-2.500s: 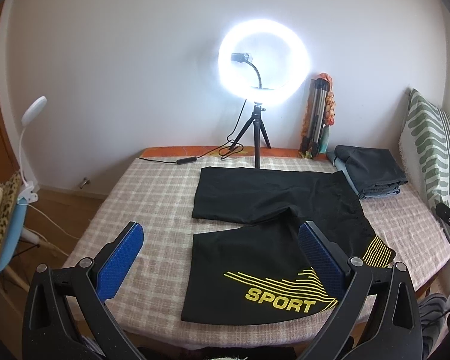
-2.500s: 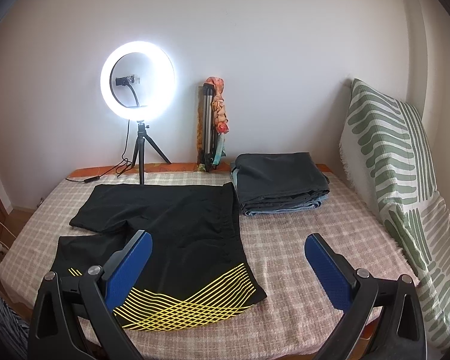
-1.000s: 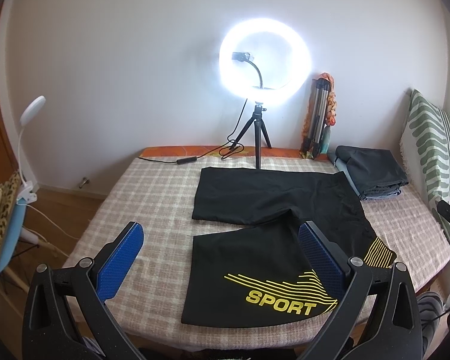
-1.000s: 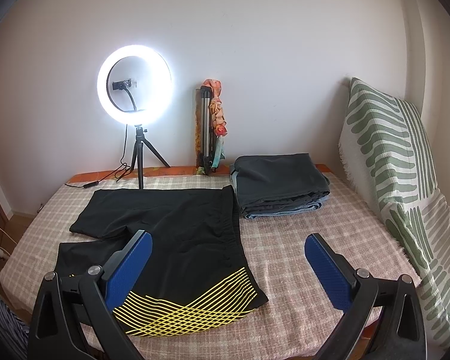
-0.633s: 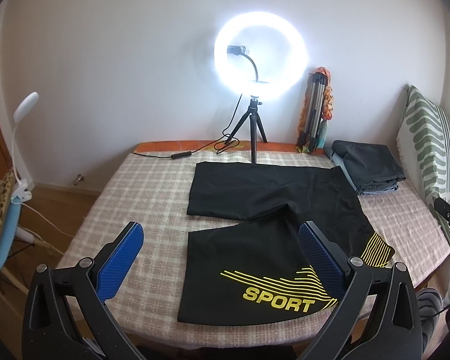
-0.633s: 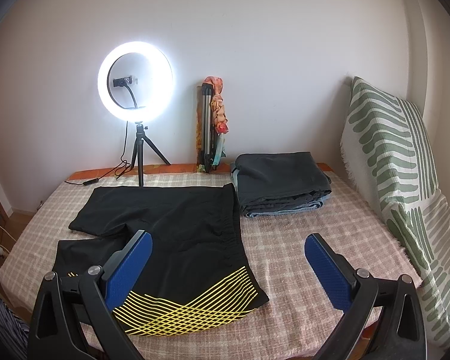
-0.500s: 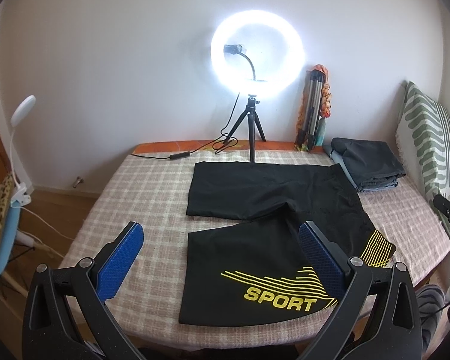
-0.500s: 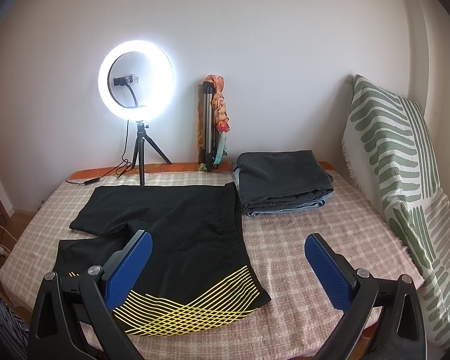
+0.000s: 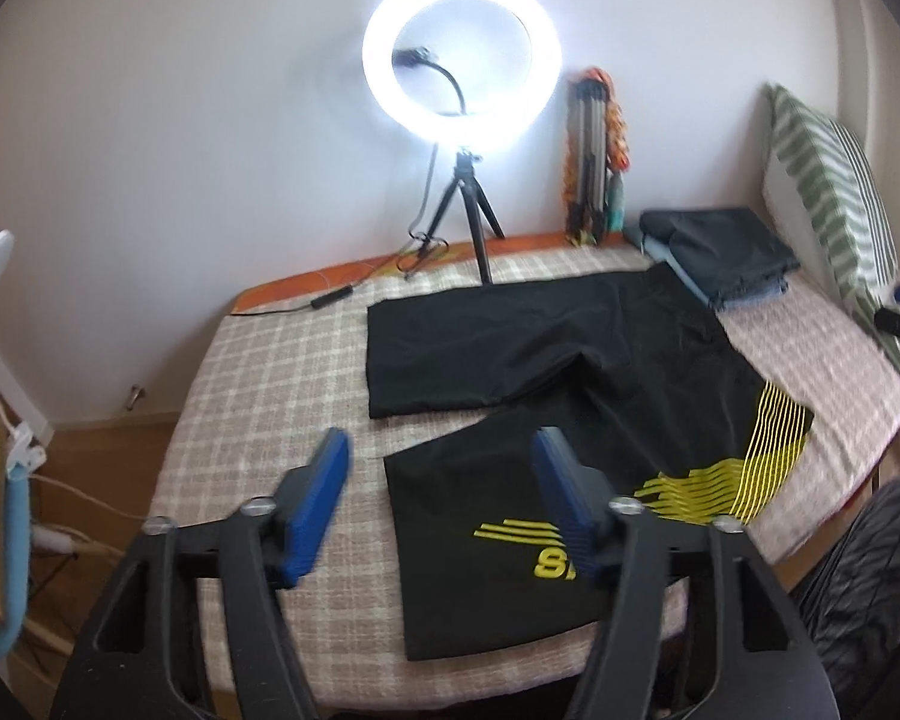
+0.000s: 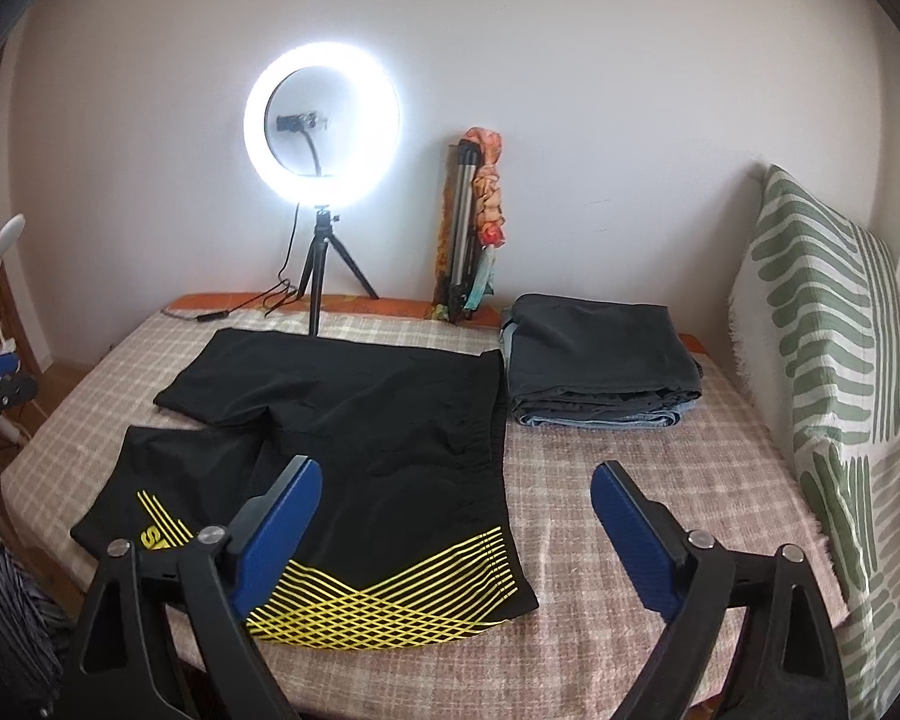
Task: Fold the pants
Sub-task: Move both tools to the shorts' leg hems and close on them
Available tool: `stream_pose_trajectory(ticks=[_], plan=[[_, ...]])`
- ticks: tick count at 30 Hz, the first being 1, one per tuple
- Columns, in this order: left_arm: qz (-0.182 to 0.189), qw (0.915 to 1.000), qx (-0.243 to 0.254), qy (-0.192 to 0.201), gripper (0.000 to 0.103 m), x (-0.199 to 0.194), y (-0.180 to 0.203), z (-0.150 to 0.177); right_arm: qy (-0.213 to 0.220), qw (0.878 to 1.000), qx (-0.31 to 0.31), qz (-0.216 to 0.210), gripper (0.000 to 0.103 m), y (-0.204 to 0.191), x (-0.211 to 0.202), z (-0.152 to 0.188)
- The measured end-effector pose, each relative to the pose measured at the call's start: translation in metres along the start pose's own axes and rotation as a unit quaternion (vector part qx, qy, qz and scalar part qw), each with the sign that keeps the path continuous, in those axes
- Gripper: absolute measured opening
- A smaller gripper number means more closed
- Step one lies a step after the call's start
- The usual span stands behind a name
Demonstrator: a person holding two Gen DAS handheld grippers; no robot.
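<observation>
Black sport shorts (image 9: 546, 384) with yellow stripes and lettering lie flat on the checked tablecloth (image 9: 270, 372), legs pointing left, waistband to the right. They also show in the right wrist view (image 10: 366, 420). My left gripper (image 9: 441, 498) is open and empty above the near leg's left hem. My right gripper (image 10: 456, 528) is open and empty above the near waistband corner with the yellow stripes (image 10: 390, 594).
A lit ring light on a tripod (image 9: 462, 54) stands at the table's back edge. A stack of folded dark clothes (image 10: 600, 366) lies at the back right. A striped green pillow (image 10: 834, 372) leans on the right. A folded tripod (image 10: 468, 240) leans on the wall.
Both grippers have moved forward and down towards the shorts. The left gripper's jaws have narrowed but stay open. The left view tilted and blurred.
</observation>
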State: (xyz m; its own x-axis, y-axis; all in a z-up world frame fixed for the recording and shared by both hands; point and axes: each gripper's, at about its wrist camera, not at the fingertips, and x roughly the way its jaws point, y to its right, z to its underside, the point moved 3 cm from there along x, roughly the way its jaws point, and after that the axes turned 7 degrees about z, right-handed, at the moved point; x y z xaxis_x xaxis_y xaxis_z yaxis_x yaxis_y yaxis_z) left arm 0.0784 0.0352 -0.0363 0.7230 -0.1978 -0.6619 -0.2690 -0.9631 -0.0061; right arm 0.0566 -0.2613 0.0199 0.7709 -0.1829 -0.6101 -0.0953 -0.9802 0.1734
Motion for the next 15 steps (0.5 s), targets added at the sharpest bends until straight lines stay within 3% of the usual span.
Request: stream_pose_trajectory(ticks=[4, 9, 13, 15], plan=[[0.011, 0.9991, 0.027, -0.031, 0.048, 0.014, -0.004, 0.01, -0.013, 0.998, -0.056, -0.028, 0.079, 0.003, 0.009, 0.002], [0.041, 0.9956, 0.045, -0.071, 0.037, 0.028, -0.006, 0.022, -0.038, 0.988, -0.126, -0.081, 0.08, 0.007, 0.022, 0.006], [0.058, 0.9915, 0.057, -0.102, 0.03, 0.045, -0.006, 0.034, -0.073, 0.966, -0.23, -0.097, 0.079, -0.014, 0.039, 0.023], [0.066, 0.9884, 0.067, -0.12, 0.029, 0.054, -0.003, 0.042, -0.097, 0.946, -0.284, -0.121, 0.077, -0.032, 0.049, 0.039]])
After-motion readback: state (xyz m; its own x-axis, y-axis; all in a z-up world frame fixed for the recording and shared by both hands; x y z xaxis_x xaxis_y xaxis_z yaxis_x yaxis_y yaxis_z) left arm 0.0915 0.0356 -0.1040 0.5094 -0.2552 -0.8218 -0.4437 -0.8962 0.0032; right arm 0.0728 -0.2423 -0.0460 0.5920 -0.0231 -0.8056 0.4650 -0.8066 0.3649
